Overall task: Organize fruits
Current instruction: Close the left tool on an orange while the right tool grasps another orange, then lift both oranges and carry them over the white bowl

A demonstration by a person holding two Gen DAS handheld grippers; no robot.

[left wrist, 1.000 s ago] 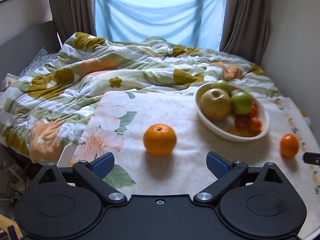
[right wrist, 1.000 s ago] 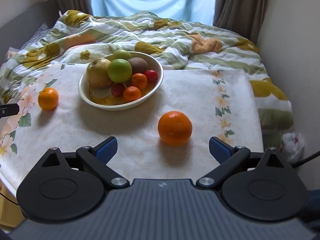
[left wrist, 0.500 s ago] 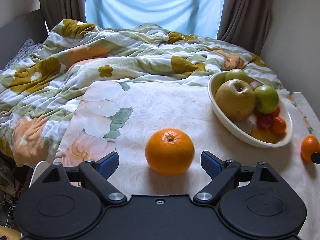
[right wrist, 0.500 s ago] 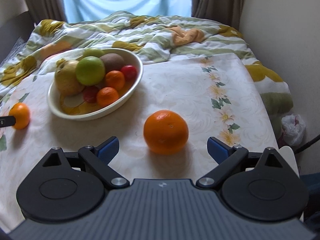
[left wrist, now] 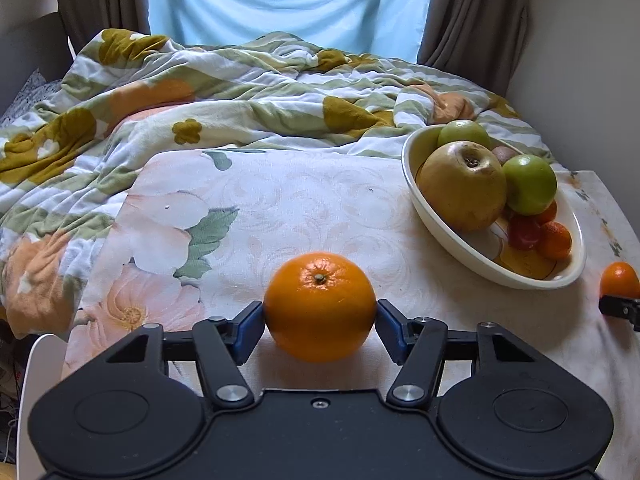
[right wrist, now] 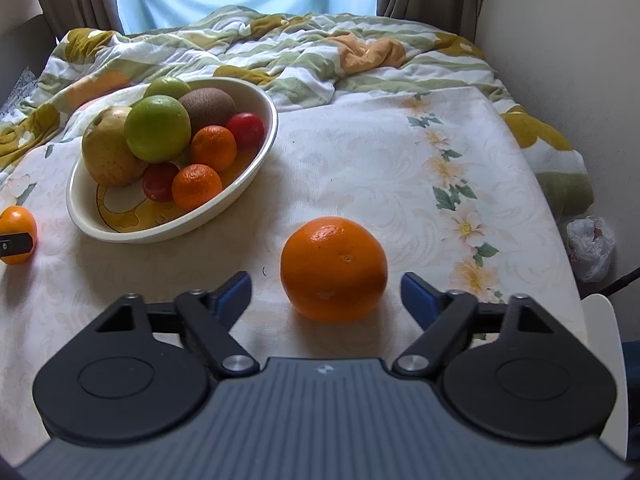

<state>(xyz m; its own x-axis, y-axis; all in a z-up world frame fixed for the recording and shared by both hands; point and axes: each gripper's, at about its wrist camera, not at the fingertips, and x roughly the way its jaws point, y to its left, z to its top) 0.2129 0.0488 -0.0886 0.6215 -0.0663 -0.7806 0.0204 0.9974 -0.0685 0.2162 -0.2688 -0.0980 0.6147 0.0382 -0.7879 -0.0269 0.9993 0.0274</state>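
The left tool point(left wrist: 320, 322) is closing, its blue pads touching a round orange point(left wrist: 320, 306) on the floral-clothed worktop point(left wrist: 304, 208). The right tool point(right wrist: 326, 294) is closing, clear of another round orange point(right wrist: 334, 268).

A rumpled quilt point(left wrist: 224, 92) with green stripes and mustard and orange flowers covers the bed. Behind the quilt, a window hung with a pale blue sheet point(left wrist: 280, 0) lets in soft daylight. Grey-brown curtains point(left wrist: 476, 12) hang at both sides of that sheet. Right of the quilt stands a plain off-white wall point(right wrist: 560, 40). In front of the quilt lies a flat surface under a cream floral cloth point(right wrist: 400, 168). Low beside the quilt's right edge sits a crumpled plastic bag point(right wrist: 591, 249).
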